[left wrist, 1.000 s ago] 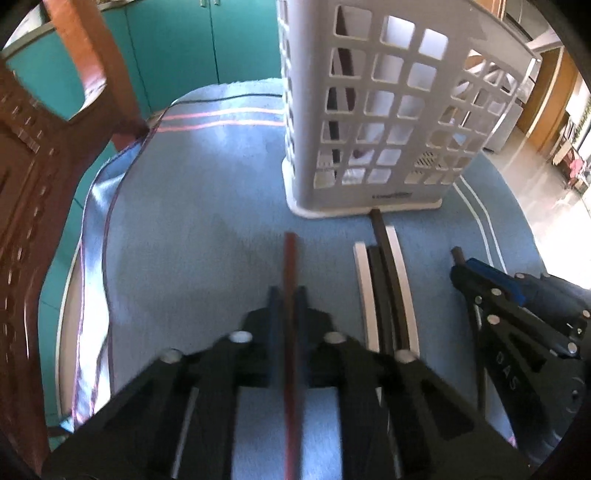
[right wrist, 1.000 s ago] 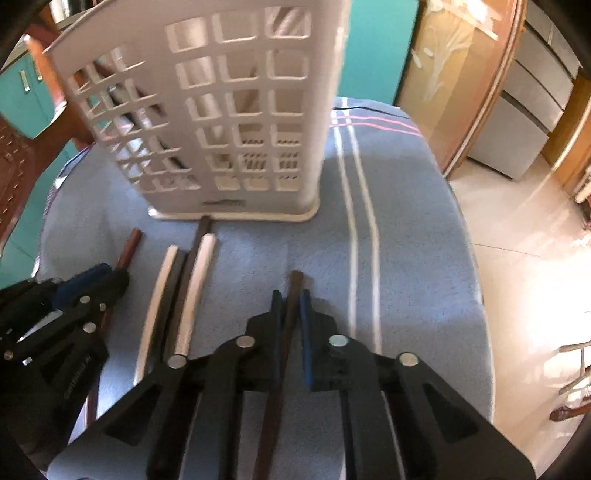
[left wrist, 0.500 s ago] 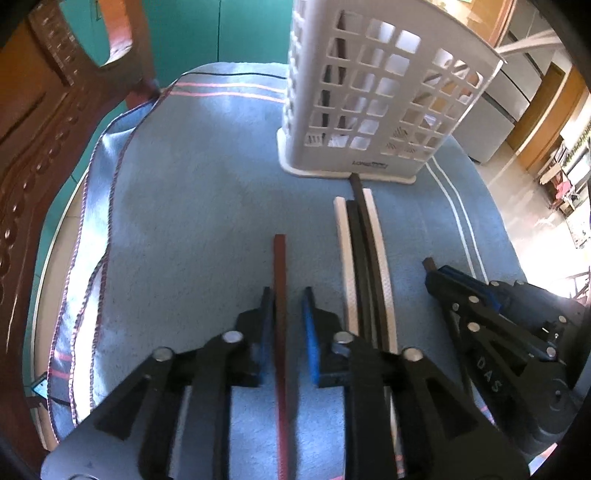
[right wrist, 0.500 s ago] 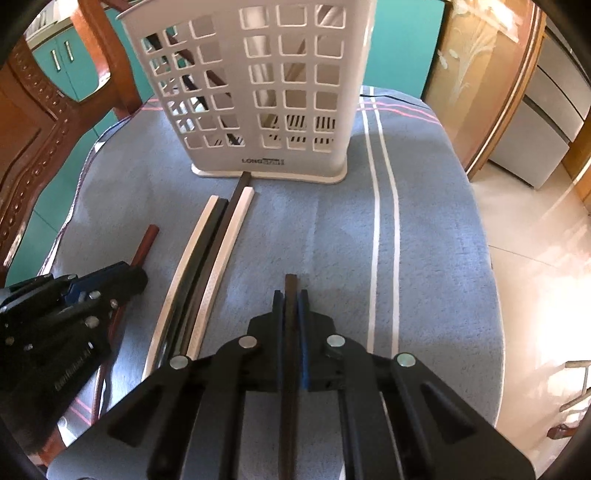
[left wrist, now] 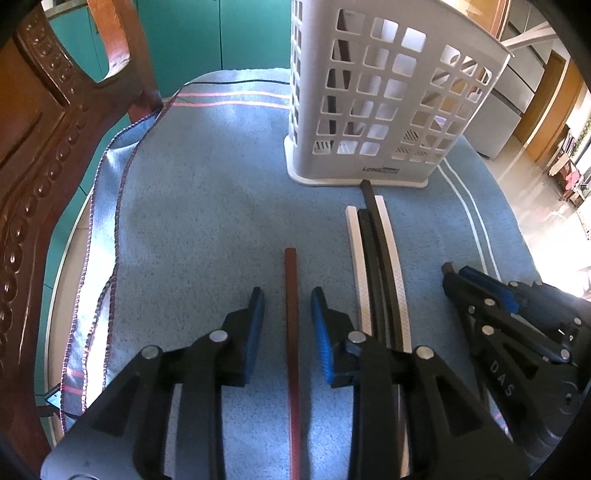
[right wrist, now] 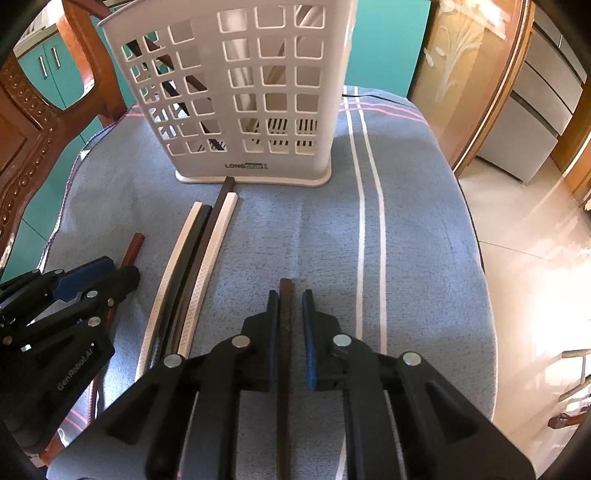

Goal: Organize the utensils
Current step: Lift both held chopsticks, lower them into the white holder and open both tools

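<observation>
A white slotted utensil holder (left wrist: 376,103) stands upright on the blue towel (left wrist: 207,206); it also shows in the right wrist view (right wrist: 243,92), with a few sticks inside. My left gripper (left wrist: 287,295) is open, its jaws on either side of a red-brown chopstick (left wrist: 291,332) lying on the towel. My right gripper (right wrist: 287,295) is open around a dark brown chopstick (right wrist: 284,339) lying on the towel. Between the grippers lie white and black chopsticks side by side (left wrist: 376,266), their far ends near the holder's base (right wrist: 199,266).
A carved wooden chair back (left wrist: 40,155) stands close on the left. The towel covers a round table whose edge (right wrist: 476,258) drops to a shiny floor on the right. Teal cabinets (left wrist: 229,33) are behind.
Both grippers have opened and let go of their chopsticks, which now lie on the towel. Both have drawn back from the holder.
</observation>
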### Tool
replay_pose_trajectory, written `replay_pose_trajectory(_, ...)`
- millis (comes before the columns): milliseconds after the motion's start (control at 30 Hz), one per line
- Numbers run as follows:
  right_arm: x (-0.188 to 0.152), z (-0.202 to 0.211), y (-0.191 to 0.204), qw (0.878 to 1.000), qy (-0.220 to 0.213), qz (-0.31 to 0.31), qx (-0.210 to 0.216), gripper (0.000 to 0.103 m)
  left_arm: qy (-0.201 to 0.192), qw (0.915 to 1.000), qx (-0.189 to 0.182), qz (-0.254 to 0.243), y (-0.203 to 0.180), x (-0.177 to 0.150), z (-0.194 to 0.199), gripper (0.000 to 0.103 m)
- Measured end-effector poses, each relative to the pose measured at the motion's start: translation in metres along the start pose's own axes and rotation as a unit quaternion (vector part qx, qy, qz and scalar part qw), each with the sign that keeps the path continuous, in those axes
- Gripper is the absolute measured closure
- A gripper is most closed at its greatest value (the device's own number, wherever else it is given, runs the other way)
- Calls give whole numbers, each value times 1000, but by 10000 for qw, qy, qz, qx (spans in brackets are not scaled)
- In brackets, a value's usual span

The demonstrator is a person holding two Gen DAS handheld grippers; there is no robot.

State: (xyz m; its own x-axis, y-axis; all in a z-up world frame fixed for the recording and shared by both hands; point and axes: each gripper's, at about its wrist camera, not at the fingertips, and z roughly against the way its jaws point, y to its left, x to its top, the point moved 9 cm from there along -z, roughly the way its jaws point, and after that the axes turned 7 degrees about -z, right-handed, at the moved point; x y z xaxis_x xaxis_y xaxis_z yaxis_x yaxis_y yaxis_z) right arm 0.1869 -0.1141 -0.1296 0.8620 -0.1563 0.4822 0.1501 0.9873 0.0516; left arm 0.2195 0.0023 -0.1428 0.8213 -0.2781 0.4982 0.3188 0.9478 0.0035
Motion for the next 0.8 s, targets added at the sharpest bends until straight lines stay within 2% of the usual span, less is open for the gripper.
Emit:
replay_pose_trajectory(100,0,-1,0,10000,12,1,3,89,-8,10000,49,-66,-2,1,-1,69)
replay_pose_trajectory(300,3,-4,0,10000,-16,41,-35,88,0,9994,258,-221,-9,7,-8,49)
replay_pose_trajectory(367,4,-4,1,9999,-52,74,-107,85,-2,9994,272,-195,-9,7,-8,49)
replay_pose_trajectory(433,5,-5,0,9997,-71,79,-200,76,-6,9994,278,-201,-10,7,-9,48)
replay_pose_trajectory(500,6,-6,-2,9998,-52,-1,-178,75,-11,9994,277,-222,-11,9,-11,48)
replay_pose_trajectory(700,7,-7,-2,9997,-83,67,-200,75,-3,9994,251,-229,-11,10,-12,49)
replay_pose_trajectory(767,7,-7,-1,9999,-72,71,-134,80,-4,9995,205,-235,-11,10,-12,52)
replay_pose_trajectory(800,7,-7,1,9999,-57,64,-56,87,-9,9995,174,-252,-11,10,-12,54)
